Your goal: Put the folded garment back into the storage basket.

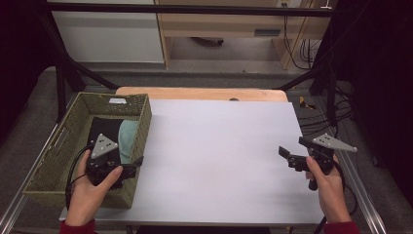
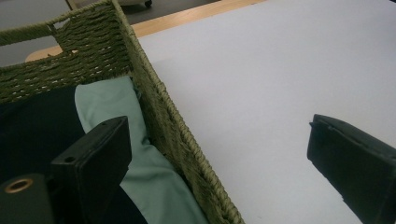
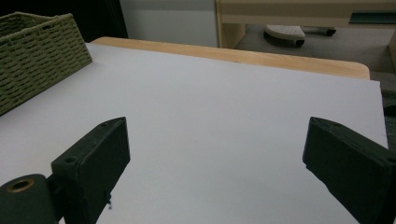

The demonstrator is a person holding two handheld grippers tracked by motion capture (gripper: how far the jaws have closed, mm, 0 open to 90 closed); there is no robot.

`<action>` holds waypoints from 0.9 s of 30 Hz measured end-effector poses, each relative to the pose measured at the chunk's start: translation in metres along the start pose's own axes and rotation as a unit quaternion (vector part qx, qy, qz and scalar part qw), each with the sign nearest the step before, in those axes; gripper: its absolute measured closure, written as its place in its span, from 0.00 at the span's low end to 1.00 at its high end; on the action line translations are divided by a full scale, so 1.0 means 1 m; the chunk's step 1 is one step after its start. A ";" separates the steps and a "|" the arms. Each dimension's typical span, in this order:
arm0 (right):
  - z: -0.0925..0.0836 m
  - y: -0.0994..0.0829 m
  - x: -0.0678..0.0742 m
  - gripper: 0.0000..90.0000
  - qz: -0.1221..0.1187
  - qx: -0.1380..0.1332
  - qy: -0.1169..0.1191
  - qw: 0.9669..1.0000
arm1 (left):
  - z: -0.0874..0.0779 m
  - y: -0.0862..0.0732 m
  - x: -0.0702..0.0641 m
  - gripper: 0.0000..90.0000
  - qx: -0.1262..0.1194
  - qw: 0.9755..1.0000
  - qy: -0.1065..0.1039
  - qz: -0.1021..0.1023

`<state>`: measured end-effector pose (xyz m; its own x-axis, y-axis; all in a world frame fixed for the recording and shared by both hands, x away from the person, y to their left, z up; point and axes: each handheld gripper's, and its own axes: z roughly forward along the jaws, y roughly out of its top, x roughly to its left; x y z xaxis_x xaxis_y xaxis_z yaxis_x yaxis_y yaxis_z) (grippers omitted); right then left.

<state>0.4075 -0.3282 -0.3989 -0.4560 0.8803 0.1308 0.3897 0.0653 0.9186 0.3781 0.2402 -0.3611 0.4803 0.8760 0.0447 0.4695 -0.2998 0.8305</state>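
Covering the wooden table (image 1: 204, 93), a white sheet (image 1: 219, 156) bears a woven basket (image 1: 53, 165).

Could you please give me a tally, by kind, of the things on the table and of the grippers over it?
Woven baskets: 1, the green basket
Cloths in the basket: 2, the pale green cloth and the dark cloth
Grippers: 2, the left gripper and the right gripper, both open
Total: 5
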 end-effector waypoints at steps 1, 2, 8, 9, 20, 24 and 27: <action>0.000 -0.002 0.001 0.08 0.001 -0.001 0.000 1.000 | 0.000 0.000 0.000 0.07 0.000 1.000 0.001 0.000; 0.000 -0.005 0.001 0.08 0.002 -0.002 -0.002 1.000 | 0.000 0.000 0.000 0.07 0.002 1.000 0.000 0.001; -0.001 -0.017 0.002 0.08 0.007 -0.008 -0.005 1.000 | 0.001 0.000 0.000 0.07 0.000 1.000 -0.002 0.001; -0.001 -0.019 0.002 0.08 0.007 -0.009 -0.007 1.000 | 0.001 0.000 0.000 0.07 0.001 1.000 -0.002 0.001; 0.002 -0.035 0.008 0.08 0.008 -0.009 -0.006 1.000 | 0.001 -0.001 -0.003 0.07 0.005 1.000 -0.002 0.004; 0.002 -0.041 0.009 0.08 0.012 -0.008 -0.006 1.000 | 0.001 -0.002 -0.004 0.07 0.005 1.000 0.001 0.005; 0.003 -0.046 0.011 0.09 0.014 -0.005 -0.005 1.000 | 0.001 -0.002 -0.004 0.07 0.006 1.000 0.000 0.007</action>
<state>0.3873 -0.3201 -0.4410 -0.4377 0.8860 0.1529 0.3941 0.0362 0.9183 0.3756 0.2372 -0.3637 0.4865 0.8719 0.0561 0.4720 -0.3163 0.8229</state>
